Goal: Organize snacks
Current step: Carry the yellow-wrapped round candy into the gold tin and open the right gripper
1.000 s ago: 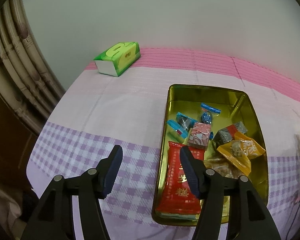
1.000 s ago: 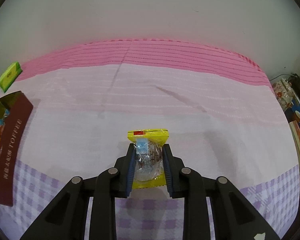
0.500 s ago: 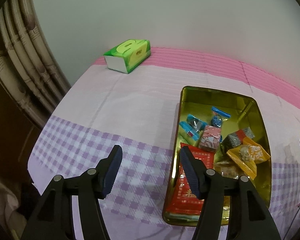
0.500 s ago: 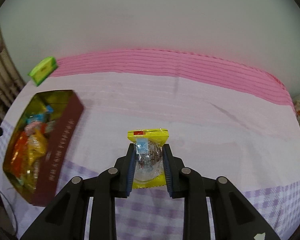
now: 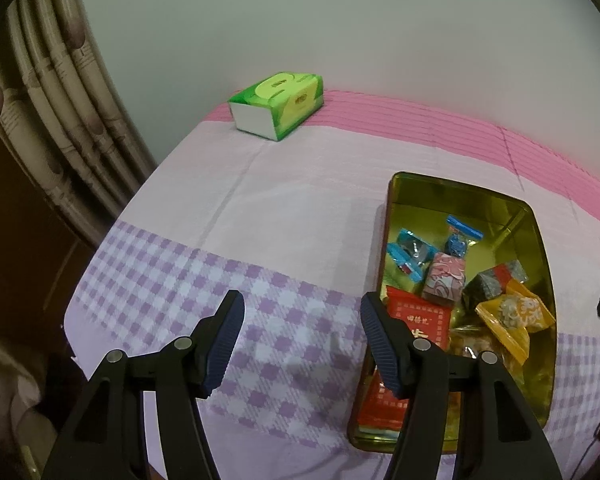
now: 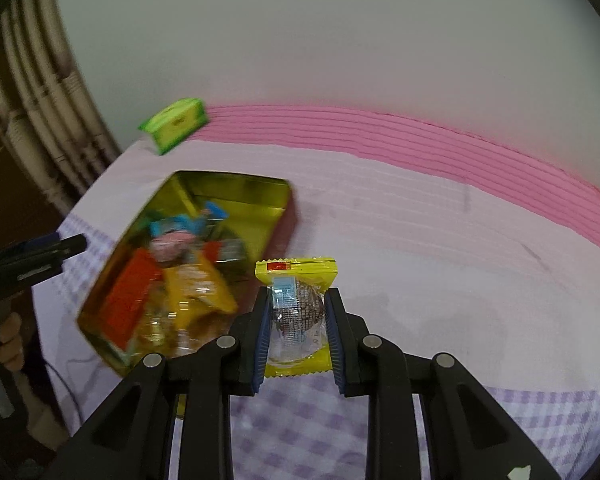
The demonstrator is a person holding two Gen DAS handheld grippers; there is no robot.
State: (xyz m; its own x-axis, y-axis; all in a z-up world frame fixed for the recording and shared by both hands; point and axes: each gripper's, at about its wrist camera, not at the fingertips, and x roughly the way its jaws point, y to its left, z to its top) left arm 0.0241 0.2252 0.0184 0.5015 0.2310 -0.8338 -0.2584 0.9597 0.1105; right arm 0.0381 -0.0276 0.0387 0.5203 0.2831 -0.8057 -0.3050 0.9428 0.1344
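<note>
I am carrying a yellow snack clenched in my right fingers toward the tin, already holding several snacks, while my left fingers are hanging released beside it.

Both the left gripper and the right gripper are matte black plastic linkages with round silver pivot screws, ending in jaws lined with ribbed dark-blue pads.
</note>
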